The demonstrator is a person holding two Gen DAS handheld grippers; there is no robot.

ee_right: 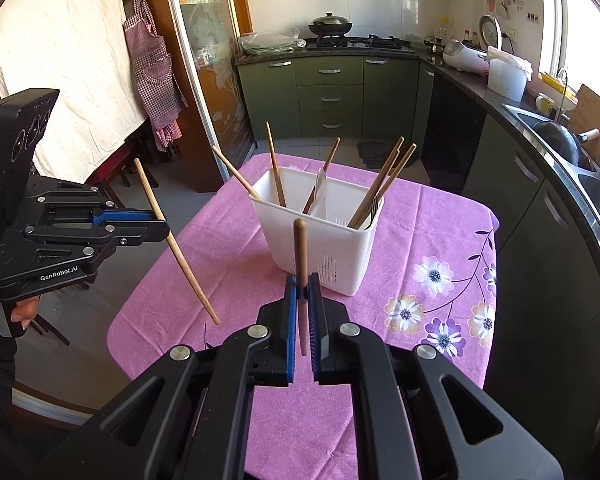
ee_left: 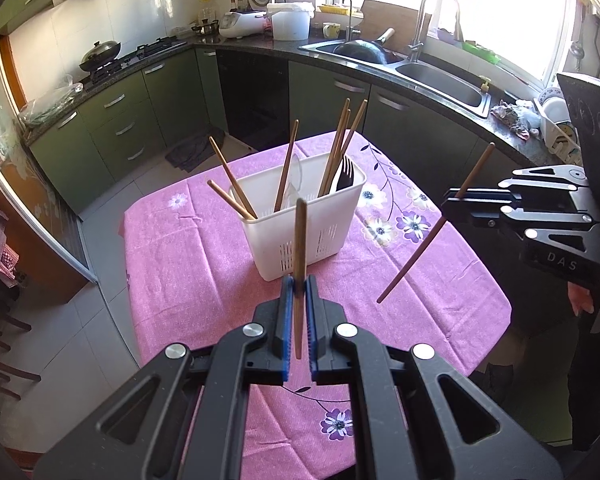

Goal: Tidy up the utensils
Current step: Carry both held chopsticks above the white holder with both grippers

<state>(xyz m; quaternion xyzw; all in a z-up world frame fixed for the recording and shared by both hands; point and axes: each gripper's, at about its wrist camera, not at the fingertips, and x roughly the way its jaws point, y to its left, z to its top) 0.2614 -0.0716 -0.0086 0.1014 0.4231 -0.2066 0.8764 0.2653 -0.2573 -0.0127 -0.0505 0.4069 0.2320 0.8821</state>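
Note:
A white slotted utensil holder (ee_left: 300,216) (ee_right: 320,240) stands on the pink flowered tablecloth (ee_left: 188,264) (ee_right: 420,240). It holds several wooden chopsticks, a black fork (ee_left: 345,174) and a white spoon (ee_right: 321,192). My left gripper (ee_left: 299,282) is shut on a wooden chopstick (ee_left: 299,240), held upright above the cloth, in front of the holder. It also shows in the right wrist view (ee_right: 160,222). My right gripper (ee_right: 303,280) is shut on another wooden chopstick (ee_right: 301,248), also near upright. It shows in the left wrist view (ee_left: 452,200) with its chopstick (ee_left: 436,228) slanted.
The small table stands in a kitchen with green cabinets (ee_left: 112,120). A steel sink (ee_left: 440,80) and dark counter run along the right. A stove with a wok (ee_right: 330,24) is at the back. An apron (ee_right: 152,64) hangs at the left.

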